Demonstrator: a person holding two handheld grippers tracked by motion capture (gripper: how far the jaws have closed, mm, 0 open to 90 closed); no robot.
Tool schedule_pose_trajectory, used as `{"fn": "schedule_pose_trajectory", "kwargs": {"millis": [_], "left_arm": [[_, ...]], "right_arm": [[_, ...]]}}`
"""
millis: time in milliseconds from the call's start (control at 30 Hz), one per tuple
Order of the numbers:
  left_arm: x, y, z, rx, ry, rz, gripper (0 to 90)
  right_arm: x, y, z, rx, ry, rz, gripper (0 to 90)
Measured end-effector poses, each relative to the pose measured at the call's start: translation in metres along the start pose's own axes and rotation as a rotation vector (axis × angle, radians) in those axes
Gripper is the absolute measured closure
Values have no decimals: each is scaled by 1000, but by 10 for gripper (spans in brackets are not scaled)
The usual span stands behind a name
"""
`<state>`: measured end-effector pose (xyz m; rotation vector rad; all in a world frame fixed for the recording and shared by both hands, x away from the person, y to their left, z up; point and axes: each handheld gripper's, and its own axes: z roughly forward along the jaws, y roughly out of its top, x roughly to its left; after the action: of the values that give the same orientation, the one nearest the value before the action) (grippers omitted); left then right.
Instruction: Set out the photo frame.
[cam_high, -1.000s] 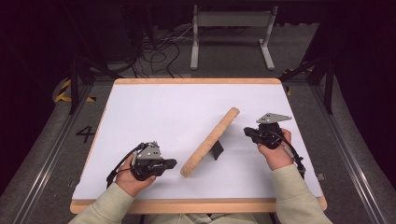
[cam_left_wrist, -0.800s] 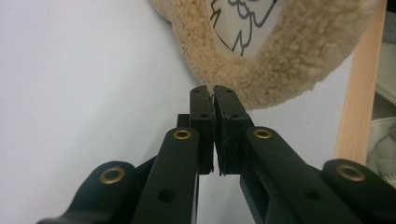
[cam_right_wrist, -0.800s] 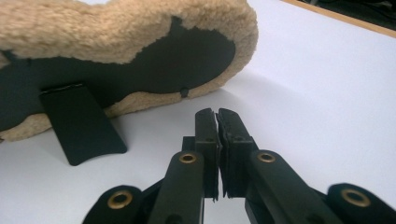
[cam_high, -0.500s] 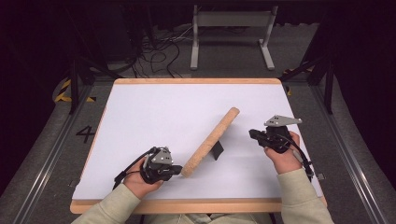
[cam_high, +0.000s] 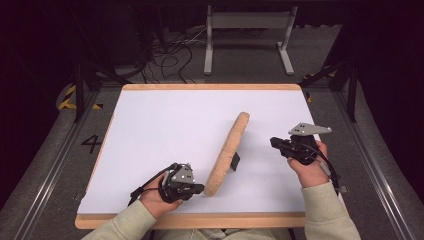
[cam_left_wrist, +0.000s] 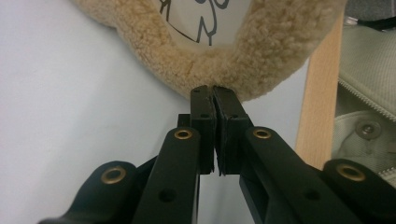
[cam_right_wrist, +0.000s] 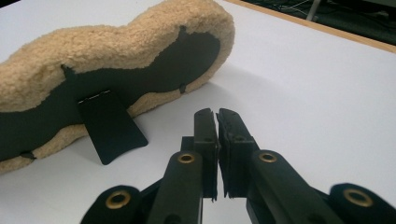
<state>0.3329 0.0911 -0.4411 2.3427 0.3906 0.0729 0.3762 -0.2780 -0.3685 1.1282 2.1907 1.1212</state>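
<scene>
Seen from the high view, a tan fleece-covered picture frame with a black back and fold-out stand (cam_high: 227, 155) stands on edge, slanting across the white table top with its pale wooden rim (cam_high: 165, 125), between the person's two hand-held claws. The left gripper (cam_high: 199, 189) has its jaws closed and empty, their tips touching or just short of the frame's near end; the right gripper (cam_high: 274, 142), also closed on nothing, hovers near the frame's black back, clear of it. A dark "4" (cam_high: 92, 144) is marked on the grey floor matting beyond the table's left edge. In the left gripper view, the black jaws (cam_left_wrist: 214, 91) meet tip to tip directly below the frame's fleecy border (cam_left_wrist: 261, 60), with a white insert bearing a black line drawing (cam_left_wrist: 201, 18) just ahead and above; no lettering can be read on it. In the right gripper view, the closed jaws (cam_right_wrist: 217, 114) point at the bare table, with the frame's black back panel (cam_right_wrist: 154, 65) ahead and to their left and its stand (cam_right_wrist: 109, 126) splayed on the surface. The step appears to be a nudge to turn or square the frame: it would go best pushed low and slowly, as a high shove could tip it over its stand.
</scene>
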Motion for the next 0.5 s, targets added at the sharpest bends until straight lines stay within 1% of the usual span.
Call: {"fn": "schedule_pose_trajectory", "kwargs": {"millis": [100,133,167,200,267,300,433,500], "left_arm": [[-2,2,2,0,-9,3,869],[-4,4,4,0,-17,13,868],[-4,4,4,0,-17,13,867],[-6,6,6,1,-23,21,866],[-7,7,8,0,-32,24,864],[-8,8,10,-4,-41,20,863],[-10,11,14,-9,-56,24,861],[-11,13,17,-12,-62,25,860]], "right_arm": [[0,1,-3,-5,0,3,857],[0,2,-3,-5,1,3,855],[0,2,-4,-8,3,5,851],[1,3,-5,-8,7,8,841],[2,4,-6,-7,16,17,826],[2,5,-6,-10,19,21,816],[4,7,-6,-11,25,35,754],[5,8,-6,-14,29,43,740]]}}
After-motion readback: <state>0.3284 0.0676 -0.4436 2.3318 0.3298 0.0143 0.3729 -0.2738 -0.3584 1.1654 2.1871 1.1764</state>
